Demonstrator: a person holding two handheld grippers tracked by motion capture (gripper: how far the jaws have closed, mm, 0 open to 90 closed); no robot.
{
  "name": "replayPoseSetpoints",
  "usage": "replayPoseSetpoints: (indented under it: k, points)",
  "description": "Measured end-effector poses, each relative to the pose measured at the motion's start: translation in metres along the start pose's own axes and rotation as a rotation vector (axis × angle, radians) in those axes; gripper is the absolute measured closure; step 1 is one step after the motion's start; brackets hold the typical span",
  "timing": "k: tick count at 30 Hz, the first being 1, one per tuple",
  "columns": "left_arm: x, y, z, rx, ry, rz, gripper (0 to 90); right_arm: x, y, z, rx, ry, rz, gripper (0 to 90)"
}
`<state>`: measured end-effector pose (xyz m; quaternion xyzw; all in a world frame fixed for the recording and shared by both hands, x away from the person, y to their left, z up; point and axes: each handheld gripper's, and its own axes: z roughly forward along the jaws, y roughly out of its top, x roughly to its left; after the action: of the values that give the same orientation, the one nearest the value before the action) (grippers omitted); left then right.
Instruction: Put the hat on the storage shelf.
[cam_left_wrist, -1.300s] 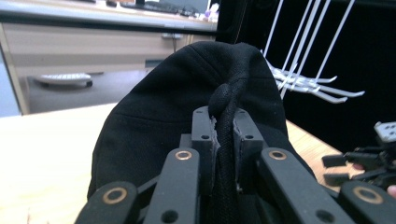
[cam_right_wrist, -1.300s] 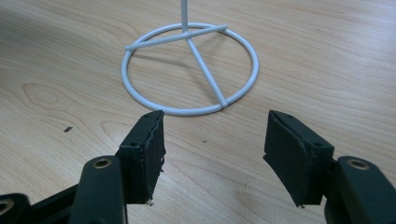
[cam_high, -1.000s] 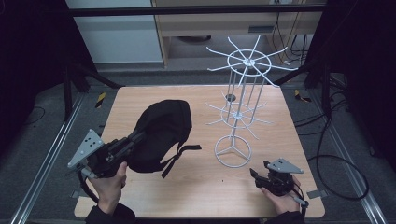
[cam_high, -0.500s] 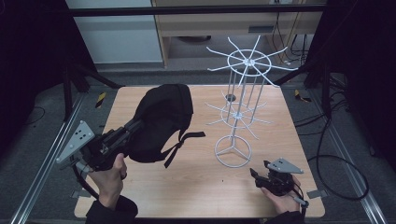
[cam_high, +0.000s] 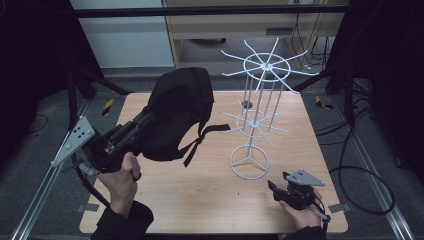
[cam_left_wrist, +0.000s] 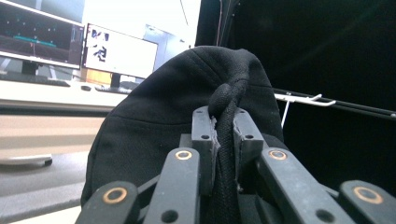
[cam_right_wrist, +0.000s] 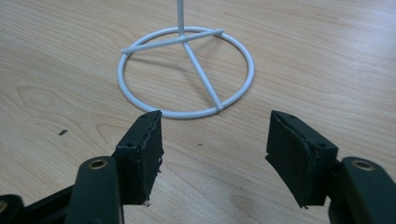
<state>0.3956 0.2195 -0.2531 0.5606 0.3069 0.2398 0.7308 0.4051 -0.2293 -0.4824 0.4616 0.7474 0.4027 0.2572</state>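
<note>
Left gripper view: the black bag (cam_left_wrist: 187, 116) blocks most of what's behind it; we can only see one white hook (cam_left_wrist: 303, 99) of the rack past it. Bag's lower part is cut off at the bottom edge, behind the jaws. Right gripper view: rack's pole (cam_right_wrist: 180, 14) is cut off at the top edge. High view: we can't resolve the right gripper (cam_high: 280, 191) jaw tips.
</note>
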Motion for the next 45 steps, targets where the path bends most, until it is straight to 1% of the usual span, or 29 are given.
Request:
replayPoseSetpoints:
  k: [5,11,13,16,17,18,23,24,29,32,39,45]
  points:
    - [-0.005,0.008,0.004,-0.029,-0.010,0.007,81.5,0.000,0.000,0.000,0.002,-0.001,-0.001,36.2]
    - [-0.011,0.013,0.010,-0.037,-0.020,0.018,81.4,0.000,0.000,0.000,0.003,0.001,-0.002,36.0]
    - [-0.013,0.015,0.013,-0.036,-0.028,0.016,81.4,0.000,0.000,0.000,0.003,0.001,-0.002,35.9]
    - [-0.017,0.017,0.020,-0.026,-0.037,0.027,81.4,0.001,0.000,0.000,0.004,0.002,0.000,35.9]
    - [-0.017,0.017,0.020,-0.026,-0.037,0.027,81.4,0.001,0.000,0.000,0.004,0.002,0.000,35.9]
    - [-0.019,0.018,0.024,-0.020,-0.039,0.032,81.4,0.001,0.000,0.000,0.004,0.003,-0.001,35.9]
    - [-0.020,0.019,0.033,-0.011,-0.045,0.029,81.4,0.001,0.000,0.000,0.003,0.007,0.005,35.9]
    - [-0.022,0.019,0.037,-0.005,-0.049,0.030,81.4,0.001,0.000,0.000,0.005,0.008,0.005,35.9]
    - [-0.024,0.018,0.045,0.015,-0.054,0.042,81.4,0.000,0.000,0.000,0.002,0.003,-0.002,35.9]
    - [-0.024,0.014,0.051,0.030,-0.056,0.039,81.4,0.000,0.000,0.001,0.002,0.003,-0.004,35.8]
    - [-0.021,0.007,0.057,0.055,-0.059,0.033,81.3,0.000,0.000,0.001,0.005,0.004,-0.004,35.6]
    - [-0.018,0.000,0.061,0.082,-0.079,0.022,81.3,0.000,0.000,0.001,0.006,0.004,-0.005,35.6]
